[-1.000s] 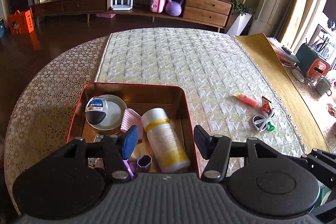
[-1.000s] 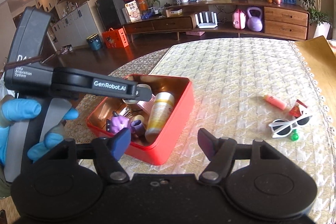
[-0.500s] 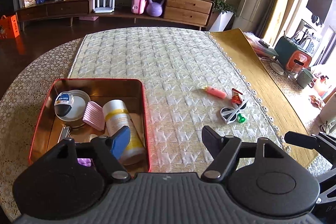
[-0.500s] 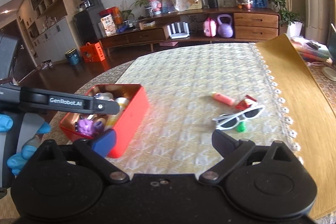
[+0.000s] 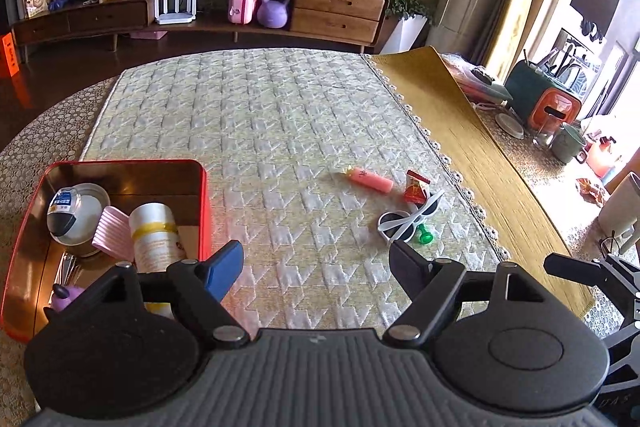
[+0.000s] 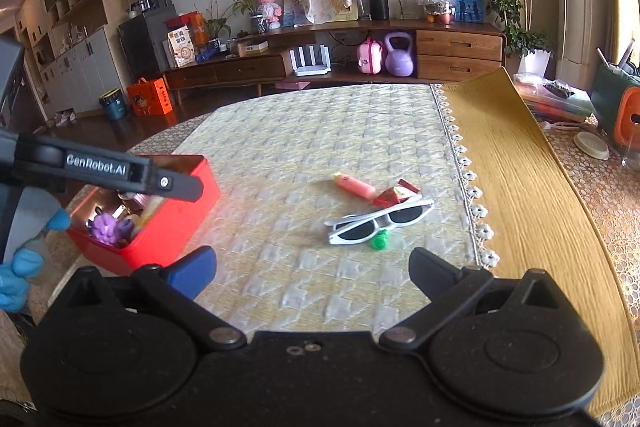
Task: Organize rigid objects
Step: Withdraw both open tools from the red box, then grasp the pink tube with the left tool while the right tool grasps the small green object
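A red tin box (image 5: 205, 203) stands at the table's left and holds a white bottle (image 5: 154, 235), a pink ridged piece (image 5: 112, 233), a round white tin (image 5: 74, 211) and a purple toy (image 6: 106, 227). On the quilted mat lie a pink tube (image 5: 368, 179), a red packet (image 5: 416, 183), white sunglasses (image 5: 408, 219) and a green pin (image 5: 424, 235). My left gripper (image 5: 316, 263) is open and empty, beside the box. My right gripper (image 6: 312, 267) is open and empty, short of the sunglasses (image 6: 380, 223). The box also shows in the right wrist view (image 6: 176, 215).
A yellow cloth (image 5: 472, 147) covers the table's right part. Cups and a toaster-like box (image 5: 552, 107) stand at the far right. A wooden sideboard (image 5: 240, 11) lines the back wall. The left gripper's body (image 6: 100, 167) juts in over the red box.
Both grippers have swung to the right, away from the red box and toward the sunglasses and small items. Both stay open and empty.
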`<state>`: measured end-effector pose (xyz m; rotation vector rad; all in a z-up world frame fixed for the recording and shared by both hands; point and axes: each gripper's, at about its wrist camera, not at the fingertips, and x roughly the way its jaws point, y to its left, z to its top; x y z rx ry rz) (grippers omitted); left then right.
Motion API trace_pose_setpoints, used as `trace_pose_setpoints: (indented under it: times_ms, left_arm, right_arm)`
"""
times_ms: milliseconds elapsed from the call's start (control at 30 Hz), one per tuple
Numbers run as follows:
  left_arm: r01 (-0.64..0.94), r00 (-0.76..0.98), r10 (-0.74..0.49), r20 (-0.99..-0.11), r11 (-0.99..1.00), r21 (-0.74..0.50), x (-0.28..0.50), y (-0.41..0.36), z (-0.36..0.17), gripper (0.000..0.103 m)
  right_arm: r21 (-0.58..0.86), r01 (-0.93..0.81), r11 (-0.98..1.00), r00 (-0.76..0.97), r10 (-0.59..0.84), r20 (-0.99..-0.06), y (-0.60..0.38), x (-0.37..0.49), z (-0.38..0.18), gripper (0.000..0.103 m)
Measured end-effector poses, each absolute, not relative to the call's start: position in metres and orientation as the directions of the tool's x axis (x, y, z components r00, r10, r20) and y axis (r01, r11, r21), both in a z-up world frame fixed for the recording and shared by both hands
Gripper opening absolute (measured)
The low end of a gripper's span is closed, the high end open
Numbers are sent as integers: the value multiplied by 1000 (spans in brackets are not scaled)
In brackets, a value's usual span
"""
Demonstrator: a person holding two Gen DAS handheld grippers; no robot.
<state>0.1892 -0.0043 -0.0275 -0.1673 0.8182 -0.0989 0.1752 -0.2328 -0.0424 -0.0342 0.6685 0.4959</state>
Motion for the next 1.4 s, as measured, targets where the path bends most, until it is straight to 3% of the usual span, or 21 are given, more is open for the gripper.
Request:
trace_pose_setpoints:
  times_ms: [400, 800, 1133, 1400]
  left_arm:
    - [118, 631, -184, -753, 983, -142, 264, -52, -53, 80]
    - [-23, 548, -131, -826, 985, -171, 330, -70, -85, 80]
    - [-171, 490, -162, -857, 945, -277, 367, -72, -109, 80]
    - [-255, 477, -112, -872, 931, -259, 383, -83, -121, 79]
  right_arm:
    - [120, -481, 869, 631, 437, -641, -249, 209, -68, 96]
    - [74, -512, 856, 623, 430, -653, -242, 243, -91, 84]
    - [62, -527, 847, 615, 431, -661, -236, 260, -107, 74]
    - [46, -549, 835, 604, 434, -669, -232, 265, -115, 66]
